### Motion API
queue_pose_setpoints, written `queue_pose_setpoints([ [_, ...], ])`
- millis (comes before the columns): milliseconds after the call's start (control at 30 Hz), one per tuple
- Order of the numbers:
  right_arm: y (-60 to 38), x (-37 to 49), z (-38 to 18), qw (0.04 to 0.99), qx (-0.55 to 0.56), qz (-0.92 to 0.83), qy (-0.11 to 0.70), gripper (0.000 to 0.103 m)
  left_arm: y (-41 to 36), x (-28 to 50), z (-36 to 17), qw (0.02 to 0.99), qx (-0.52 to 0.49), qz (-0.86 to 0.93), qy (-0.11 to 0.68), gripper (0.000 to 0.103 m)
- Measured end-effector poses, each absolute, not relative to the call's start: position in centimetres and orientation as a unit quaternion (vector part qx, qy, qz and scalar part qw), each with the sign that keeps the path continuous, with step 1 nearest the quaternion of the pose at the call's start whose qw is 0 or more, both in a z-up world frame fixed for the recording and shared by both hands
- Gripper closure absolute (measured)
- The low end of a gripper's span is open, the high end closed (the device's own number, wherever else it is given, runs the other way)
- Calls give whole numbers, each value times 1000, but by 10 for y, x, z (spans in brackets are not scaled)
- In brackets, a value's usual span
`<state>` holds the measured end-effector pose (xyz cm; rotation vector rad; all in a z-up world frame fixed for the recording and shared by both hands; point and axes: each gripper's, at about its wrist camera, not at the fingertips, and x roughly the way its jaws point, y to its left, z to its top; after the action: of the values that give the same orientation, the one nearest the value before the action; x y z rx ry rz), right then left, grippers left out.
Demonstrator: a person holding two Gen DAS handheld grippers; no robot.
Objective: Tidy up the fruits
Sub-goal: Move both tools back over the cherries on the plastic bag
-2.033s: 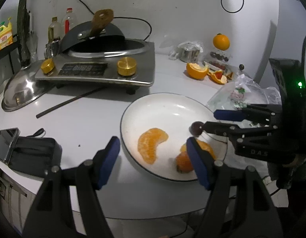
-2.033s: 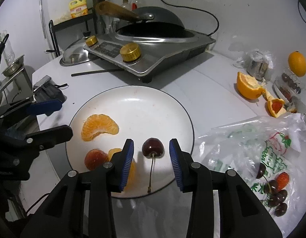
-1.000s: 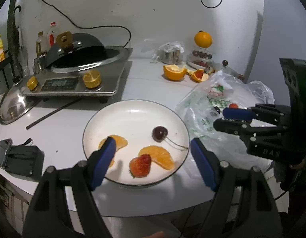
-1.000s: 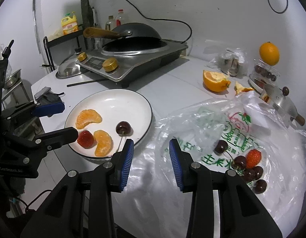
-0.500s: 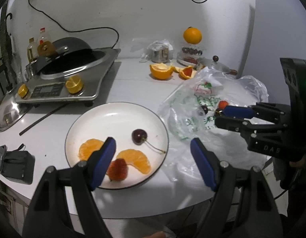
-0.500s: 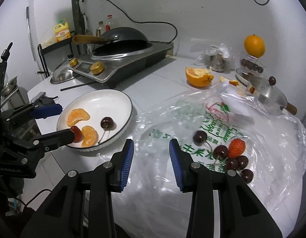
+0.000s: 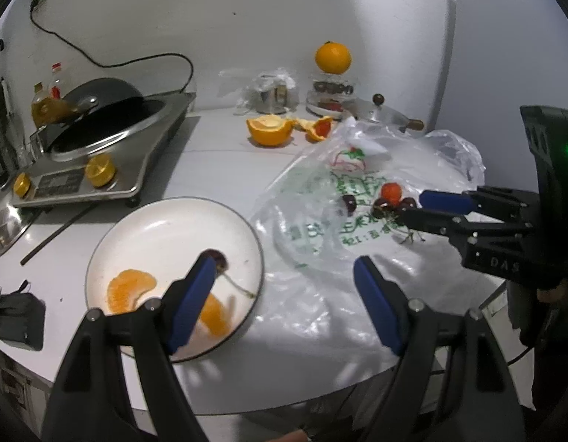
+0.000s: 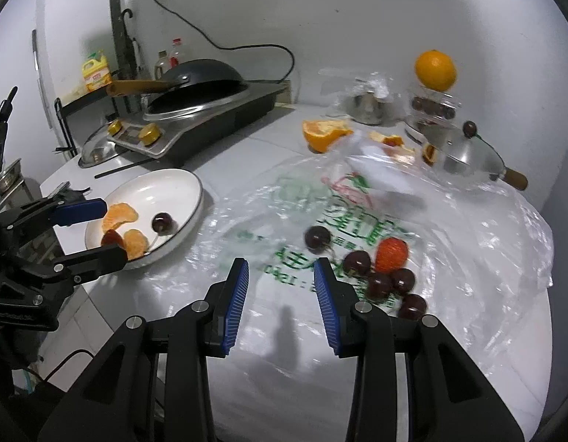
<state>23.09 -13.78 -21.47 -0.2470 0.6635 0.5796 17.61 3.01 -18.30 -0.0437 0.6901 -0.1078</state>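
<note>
Right tool (image 8: 280, 281) (empty, spread) now nearer glossy round cherries (image 8: 379, 280) on crinkled plastic bag (image 8: 468, 243).

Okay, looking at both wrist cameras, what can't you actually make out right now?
- Strawberry on the plate: left wrist view, hidden behind the left tongs; right wrist view shows only part of it.
- Printed text on the plastic bag: right wrist view, motion-blurred.
- Contents of the clear container under the orange: too small.
</note>
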Motion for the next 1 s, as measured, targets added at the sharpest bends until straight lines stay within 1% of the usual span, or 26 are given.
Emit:
queue_pose_setpoints([
  [633, -209, 252, -223, 909, -91, 237, 331, 64, -32, 202, -185, 931, 5, -91, 353, 24],
  [1000, -230, 266, -236, 907, -82, 233, 342, 64, -55, 219, -189, 925, 16, -100, 365, 24],
])
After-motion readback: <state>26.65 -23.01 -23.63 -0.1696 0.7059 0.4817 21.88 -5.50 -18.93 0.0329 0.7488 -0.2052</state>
